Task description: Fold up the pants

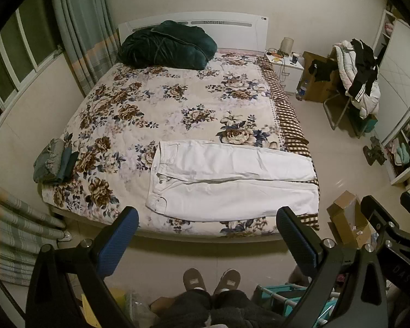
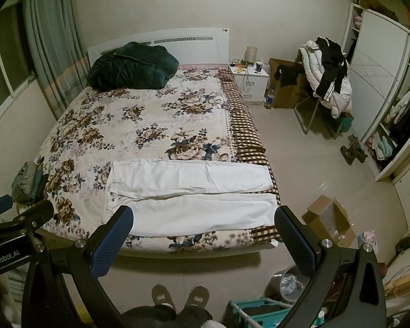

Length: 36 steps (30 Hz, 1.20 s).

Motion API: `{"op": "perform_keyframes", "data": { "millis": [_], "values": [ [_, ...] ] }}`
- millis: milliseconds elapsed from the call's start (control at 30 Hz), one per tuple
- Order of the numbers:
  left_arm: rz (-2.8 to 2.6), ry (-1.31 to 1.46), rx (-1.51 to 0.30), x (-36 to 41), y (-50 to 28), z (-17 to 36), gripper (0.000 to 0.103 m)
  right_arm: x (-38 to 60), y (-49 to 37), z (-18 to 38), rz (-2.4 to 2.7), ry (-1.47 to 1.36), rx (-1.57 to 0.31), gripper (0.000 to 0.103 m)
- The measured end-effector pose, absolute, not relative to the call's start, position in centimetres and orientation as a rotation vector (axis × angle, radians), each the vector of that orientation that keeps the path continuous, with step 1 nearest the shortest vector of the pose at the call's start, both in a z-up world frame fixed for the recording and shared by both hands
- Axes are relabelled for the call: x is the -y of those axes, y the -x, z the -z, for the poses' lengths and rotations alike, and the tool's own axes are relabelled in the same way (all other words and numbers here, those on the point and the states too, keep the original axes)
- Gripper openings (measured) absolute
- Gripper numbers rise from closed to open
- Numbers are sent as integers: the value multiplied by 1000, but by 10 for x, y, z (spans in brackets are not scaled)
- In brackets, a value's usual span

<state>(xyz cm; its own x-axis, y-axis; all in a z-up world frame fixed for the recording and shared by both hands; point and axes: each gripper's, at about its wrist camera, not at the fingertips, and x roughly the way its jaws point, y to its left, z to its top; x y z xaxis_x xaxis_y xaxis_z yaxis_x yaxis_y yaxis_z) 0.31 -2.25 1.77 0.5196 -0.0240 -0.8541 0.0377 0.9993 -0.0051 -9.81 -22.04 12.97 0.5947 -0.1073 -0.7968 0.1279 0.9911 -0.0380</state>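
White pants (image 1: 232, 180) lie flat across the near end of a bed with a floral cover (image 1: 161, 104), waistband to the left, both legs side by side reaching the right edge. They show in the right wrist view too (image 2: 188, 191). My left gripper (image 1: 207, 216) is open and empty, held back from the bed above the floor. My right gripper (image 2: 203, 214) is open and empty, also short of the bed's near edge. The right gripper also shows at the right of the left wrist view (image 1: 391, 218).
A small stack of folded clothes (image 1: 53, 161) sits at the bed's left edge. A dark green duvet (image 1: 166, 45) lies by the headboard. An open cardboard box (image 2: 329, 218), a bin (image 2: 289, 281) and a teal rack (image 2: 262, 311) stand on the floor at right. My slippered feet (image 1: 211, 280) are below.
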Motion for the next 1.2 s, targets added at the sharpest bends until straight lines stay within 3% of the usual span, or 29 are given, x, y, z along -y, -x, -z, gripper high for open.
{"op": "perform_keyframes", "data": {
  "millis": [1200],
  "values": [
    [34, -14, -1018, 25, -7, -23, 103, 218, 102, -132, 134, -25, -922, 103]
  ]
}}
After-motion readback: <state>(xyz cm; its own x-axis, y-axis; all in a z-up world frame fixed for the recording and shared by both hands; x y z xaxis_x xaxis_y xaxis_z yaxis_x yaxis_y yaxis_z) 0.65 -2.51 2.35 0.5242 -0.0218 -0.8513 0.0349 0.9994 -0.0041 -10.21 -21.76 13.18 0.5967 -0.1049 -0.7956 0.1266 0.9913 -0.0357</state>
